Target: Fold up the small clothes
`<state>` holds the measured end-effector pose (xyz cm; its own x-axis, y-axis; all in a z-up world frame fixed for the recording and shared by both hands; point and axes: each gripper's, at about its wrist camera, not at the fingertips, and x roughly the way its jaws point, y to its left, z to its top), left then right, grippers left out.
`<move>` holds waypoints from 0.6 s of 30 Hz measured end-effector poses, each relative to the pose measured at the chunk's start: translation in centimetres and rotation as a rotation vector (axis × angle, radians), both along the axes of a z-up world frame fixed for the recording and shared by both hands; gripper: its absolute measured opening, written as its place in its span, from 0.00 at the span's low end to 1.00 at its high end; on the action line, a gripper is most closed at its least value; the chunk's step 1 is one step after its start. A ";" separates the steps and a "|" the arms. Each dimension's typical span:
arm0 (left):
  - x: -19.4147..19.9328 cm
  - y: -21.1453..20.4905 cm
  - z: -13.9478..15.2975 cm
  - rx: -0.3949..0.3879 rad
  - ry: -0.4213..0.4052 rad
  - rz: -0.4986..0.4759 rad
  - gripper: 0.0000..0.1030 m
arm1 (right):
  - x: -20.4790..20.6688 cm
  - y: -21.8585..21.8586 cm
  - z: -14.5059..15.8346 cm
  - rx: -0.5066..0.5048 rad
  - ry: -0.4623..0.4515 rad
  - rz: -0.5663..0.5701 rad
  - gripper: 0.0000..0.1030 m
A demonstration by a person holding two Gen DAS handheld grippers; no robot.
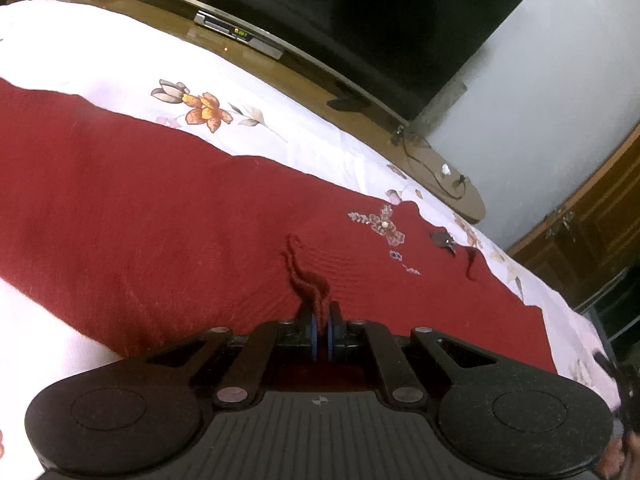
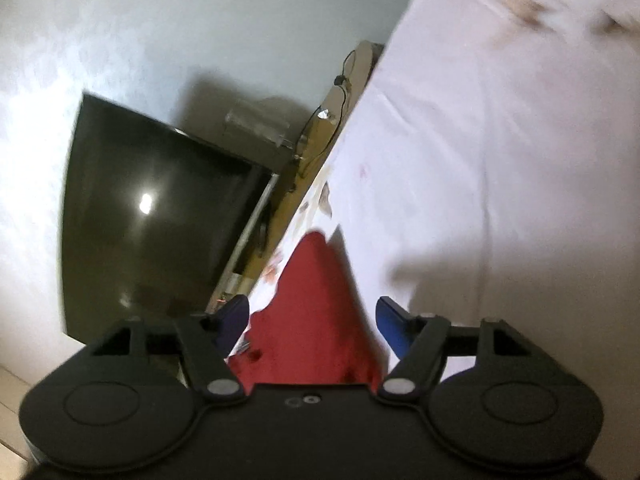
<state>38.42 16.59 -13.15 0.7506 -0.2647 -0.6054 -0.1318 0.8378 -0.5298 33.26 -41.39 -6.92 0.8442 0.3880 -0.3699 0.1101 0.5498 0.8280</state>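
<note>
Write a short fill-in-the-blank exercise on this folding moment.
1. The left hand-held gripper is shut on the ____ knitted garment.
2. The right hand-held gripper has its jaws ____.
3. The garment lies on a white ____-printed bedsheet.
Missing words: red; open; flower.

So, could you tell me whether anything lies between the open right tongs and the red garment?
Nothing visible does. The right tongs stand open with the red garment directly ahead between the fingers, on the white floral sheet. The left tongs are already shut on its edge.
</note>
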 end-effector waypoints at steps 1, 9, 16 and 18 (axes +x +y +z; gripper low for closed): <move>-0.1 0.0 0.0 -0.001 -0.002 0.006 0.04 | 1.6 0.1 0.4 -0.034 -0.003 0.019 0.68; 0.1 -0.4 0.4 0.036 -0.001 -0.002 0.04 | 9.6 3.4 -0.2 -0.266 0.068 0.180 0.27; -0.4 -1.2 0.3 0.111 -0.028 0.073 0.05 | 8.7 5.0 -0.1 -0.486 0.085 0.131 0.06; -0.6 -1.1 0.7 0.106 -0.025 0.073 0.05 | 8.5 5.5 0.5 -0.508 0.093 0.127 0.16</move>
